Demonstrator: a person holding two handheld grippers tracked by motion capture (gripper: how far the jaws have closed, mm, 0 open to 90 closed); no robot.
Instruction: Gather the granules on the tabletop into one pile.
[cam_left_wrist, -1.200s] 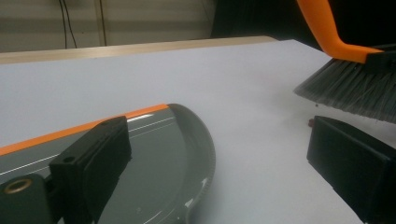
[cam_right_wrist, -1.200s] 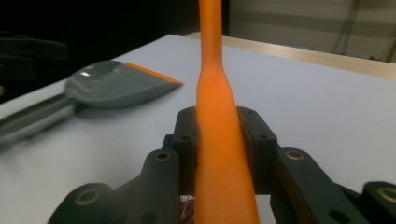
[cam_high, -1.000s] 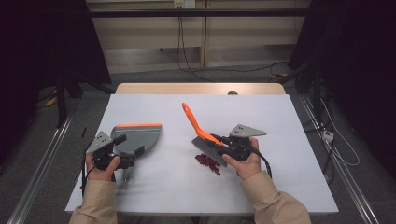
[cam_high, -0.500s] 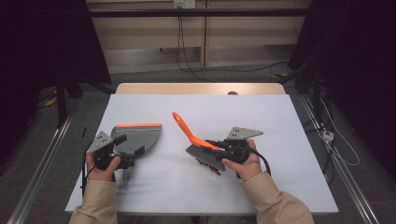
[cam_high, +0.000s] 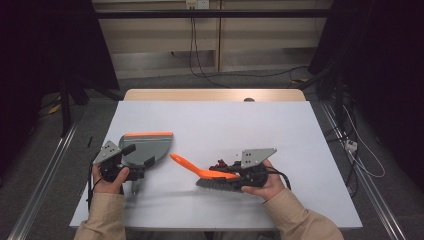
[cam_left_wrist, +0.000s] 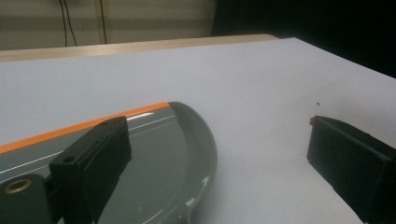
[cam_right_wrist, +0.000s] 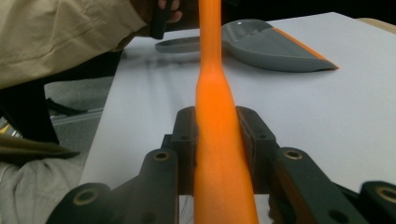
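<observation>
Both grippers work low in the frame: right gripper (cam_high: 235, 176) clamps the orange brush (cam_high: 212, 176), now lowered flat onto the red crumbs (cam_high: 218, 164), ready to sweep toward the dustpan (cam_high: 147, 145) beside the spread-jawed left gripper (cam_high: 134, 171).

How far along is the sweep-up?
Done: the right tool is clamped on the brush by its orange handle. In hand: the bristles are down on the table beside the dark red crumbs. Left: none are in the dustpan yet; the left tool stands open beside it.
</observation>
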